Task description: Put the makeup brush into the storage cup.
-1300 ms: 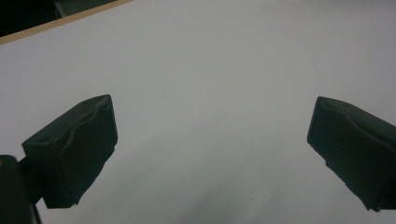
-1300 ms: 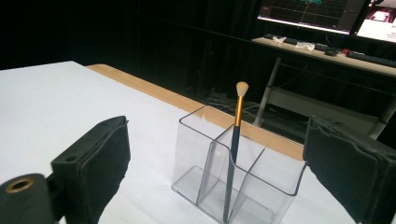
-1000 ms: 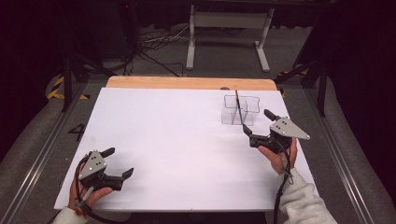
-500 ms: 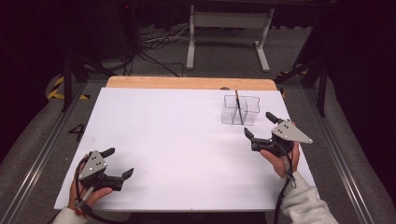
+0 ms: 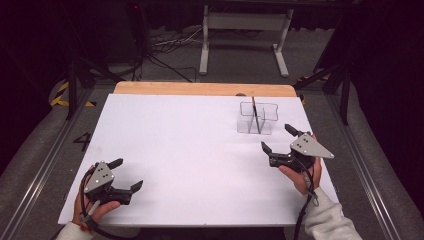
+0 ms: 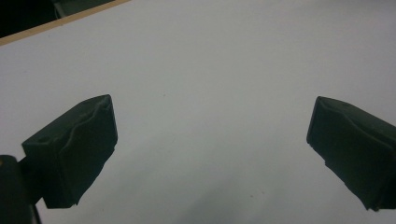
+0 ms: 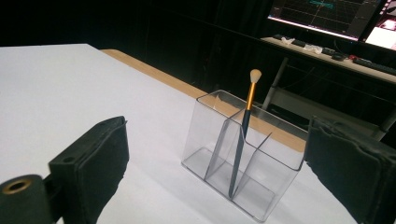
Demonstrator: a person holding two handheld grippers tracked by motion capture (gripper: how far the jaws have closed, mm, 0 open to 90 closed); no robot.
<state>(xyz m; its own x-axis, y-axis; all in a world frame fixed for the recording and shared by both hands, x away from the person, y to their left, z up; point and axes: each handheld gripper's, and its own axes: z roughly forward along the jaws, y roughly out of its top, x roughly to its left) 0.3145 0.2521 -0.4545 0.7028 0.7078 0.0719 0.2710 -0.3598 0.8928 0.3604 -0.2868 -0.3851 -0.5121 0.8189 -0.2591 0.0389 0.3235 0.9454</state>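
A clear acrylic organizer (image 5: 257, 120) with several compartments stands on the white table top (image 5: 190, 150) at the far right. A thin brush (image 5: 254, 111) with a dark handle, gold ferrule and pale tip stands in it. My right gripper (image 5: 276, 137) is open, a little nearer than the organizer and to its right, holding nothing. In the right gripper view the organizer (image 7: 243, 177) and the brush (image 7: 247, 112) sit between the spread jaws of the right gripper (image 7: 219, 140), well ahead of them. My left gripper (image 5: 129, 173) is open and empty at the near left, and in its own view the left gripper (image 6: 210, 121) is over bare white surface.
A wooden strip (image 5: 200, 89) runs along the table's far edge. Behind it are a white metal stand (image 5: 245, 45) and cables on the dark floor. Grey rails flank the table. A lit monitor (image 7: 327, 14) sits far off in the right gripper view.
My right gripper has drawn back from the organizer toward the near edge. The brush, which leaned toward that gripper a second ago, now stands steeper in the organizer. The left gripper has not moved.
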